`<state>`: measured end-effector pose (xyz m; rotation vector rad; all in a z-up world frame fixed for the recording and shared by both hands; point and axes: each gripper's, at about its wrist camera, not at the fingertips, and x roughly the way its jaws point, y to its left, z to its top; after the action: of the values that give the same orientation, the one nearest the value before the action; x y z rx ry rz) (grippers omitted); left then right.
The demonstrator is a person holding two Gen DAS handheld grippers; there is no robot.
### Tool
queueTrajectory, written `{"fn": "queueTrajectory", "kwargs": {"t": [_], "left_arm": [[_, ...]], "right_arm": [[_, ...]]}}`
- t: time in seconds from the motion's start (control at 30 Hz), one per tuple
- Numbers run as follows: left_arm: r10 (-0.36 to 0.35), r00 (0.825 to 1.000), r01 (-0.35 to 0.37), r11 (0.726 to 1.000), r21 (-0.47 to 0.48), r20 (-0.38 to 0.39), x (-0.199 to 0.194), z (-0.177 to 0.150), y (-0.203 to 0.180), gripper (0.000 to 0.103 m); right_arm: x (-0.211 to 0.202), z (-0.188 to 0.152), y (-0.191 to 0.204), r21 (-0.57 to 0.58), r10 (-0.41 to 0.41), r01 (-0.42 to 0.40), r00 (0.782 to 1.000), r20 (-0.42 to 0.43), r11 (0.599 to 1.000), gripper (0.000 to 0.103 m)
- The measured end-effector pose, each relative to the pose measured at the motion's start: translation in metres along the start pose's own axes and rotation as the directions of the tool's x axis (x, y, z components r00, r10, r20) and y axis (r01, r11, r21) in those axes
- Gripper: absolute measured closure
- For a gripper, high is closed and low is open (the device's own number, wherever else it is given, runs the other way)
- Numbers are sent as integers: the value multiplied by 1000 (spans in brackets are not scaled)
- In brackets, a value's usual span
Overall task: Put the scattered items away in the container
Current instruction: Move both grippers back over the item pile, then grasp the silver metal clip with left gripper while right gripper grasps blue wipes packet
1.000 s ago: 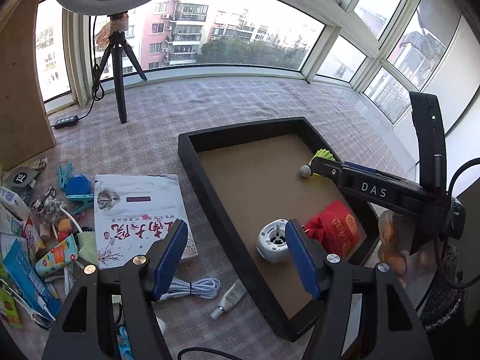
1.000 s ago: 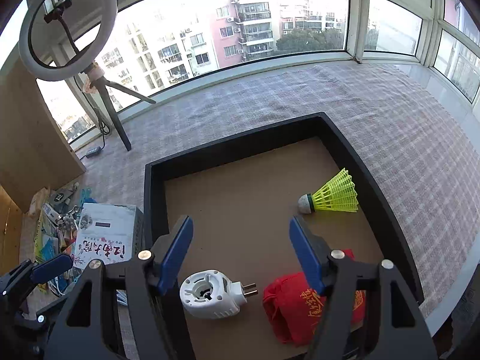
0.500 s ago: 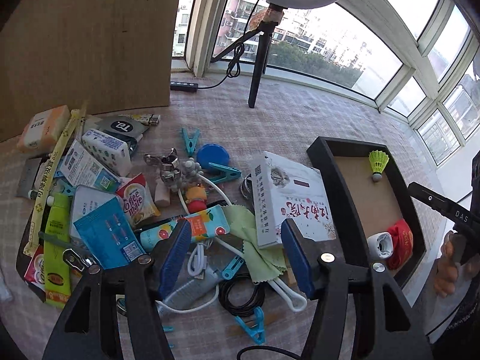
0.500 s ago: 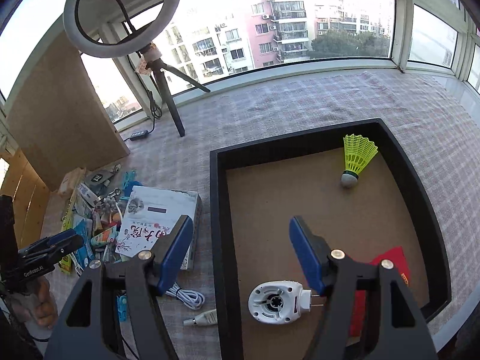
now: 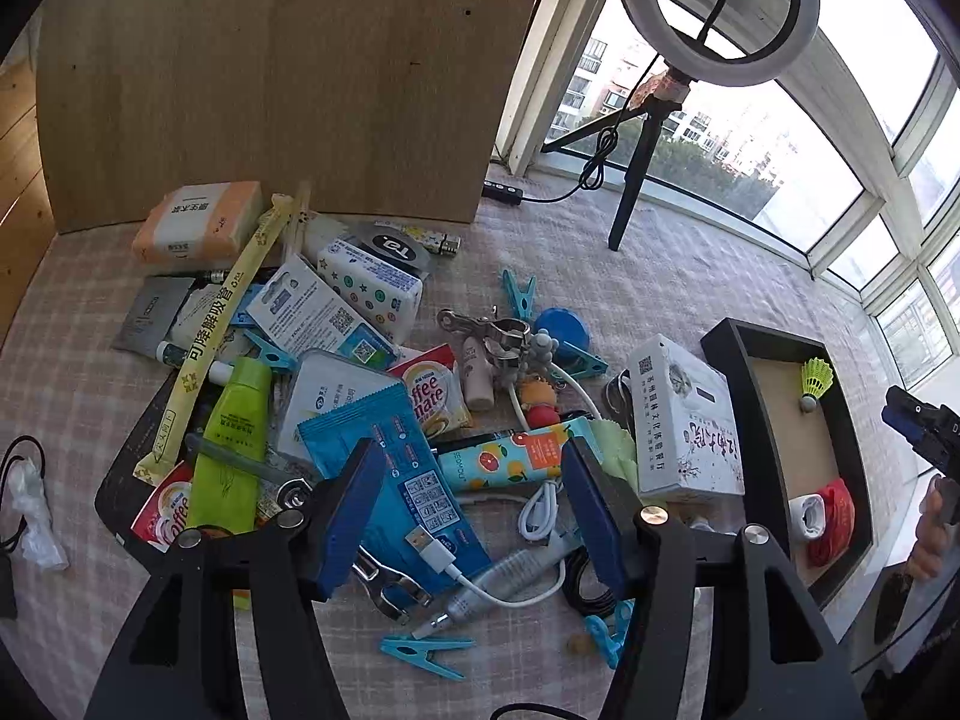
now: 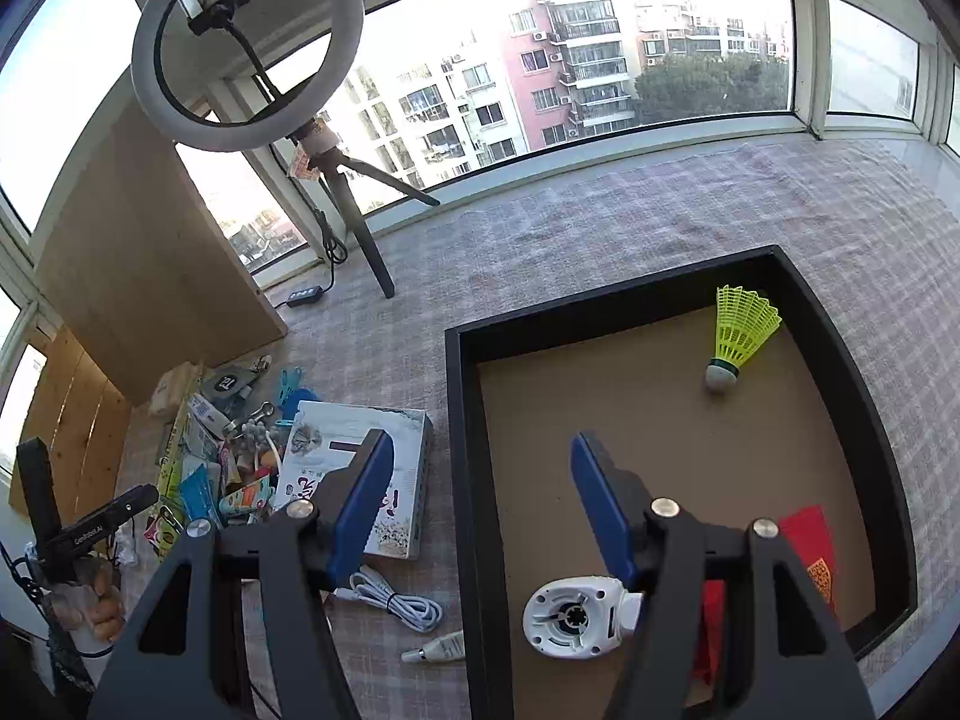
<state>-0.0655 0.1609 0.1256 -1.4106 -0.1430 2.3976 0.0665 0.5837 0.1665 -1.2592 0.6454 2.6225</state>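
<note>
Holding so far: the black tray (image 6: 462, 480) with a brown floor contains a yellow shuttlecock (image 6: 741, 330) near its far corner, a white plug adapter (image 6: 570, 615) by the near wall, and a red pouch (image 6: 807, 540) beside the adapter.
Tray position: on the checked cloth of the worktop (image 6: 600, 228), at the right of the clutter.
Scattered pile: well left of the tray lie a blue sachet (image 5: 384, 450), a fruit-print tube (image 5: 510, 459), a green tube (image 5: 237, 438), coffee creamer packets (image 5: 429, 396), blue clothes pegs (image 5: 429, 654), a white USB cable (image 5: 510, 585) and a tissue pack (image 5: 198, 222).
White box: a box with red lettering (image 5: 684, 420) lies just beside the tray's left wall.
Left claw (image 5: 468, 498): open and empty, hanging over the blue sachet and fruit-print tube.
Right claw (image 6: 480, 498): jaws wide and closing, nothing between them, above the tray's left wall.
Background: ring light on a tripod (image 6: 246, 48) by the window.
</note>
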Motion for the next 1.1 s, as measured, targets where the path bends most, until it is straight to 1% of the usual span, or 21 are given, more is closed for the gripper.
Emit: {"fn": "queueTrajectory", "kwargs": {"t": [0.1,0.2,0.3,0.43,0.6,0.73,0.87,0.93,1.0,1.1], "left_arm": [[-5,1000,5,1000,-21,6,-4,2,4,45],[11,1000,-11,1000,-23,18,-10,1,9,45],[28,999,-28,999,-24,30,-17,0,16,45],[70,997,-68,997,-45,44,-29,-2,34,45],[113,992,-107,989,-106,48,-40,-6,65,45],[128,991,-121,981,-153,33,-39,-12,83,45],[104,995,-103,976,-193,-5,-28,-22,89,45],[88,996,-92,974,-206,-29,-20,-29,88,45],[73,996,-83,974,-212,-56,-11,-35,85,45],[64,994,-84,968,-235,-93,2,-41,83,45]], "right_arm": [[-15,3,-18,28,-34,33,999,25,999,42],[-29,6,-30,51,-53,50,997,54,997,42],[-35,6,-33,61,-77,73,995,68,995,42],[-35,4,-19,31,-75,72,993,90,997,42],[-27,-1,16,-44,-20,25,993,119,999,42],[-9,-5,53,-125,32,-23,997,74,992,42],[17,-13,97,-212,81,-78,997,5,974,42],[32,-20,122,-254,104,-111,994,-41,961,46],[49,-26,147,-297,122,-145,988,-95,944,55],[76,-39,184,-358,139,-195,974,-178,913,58]]}}
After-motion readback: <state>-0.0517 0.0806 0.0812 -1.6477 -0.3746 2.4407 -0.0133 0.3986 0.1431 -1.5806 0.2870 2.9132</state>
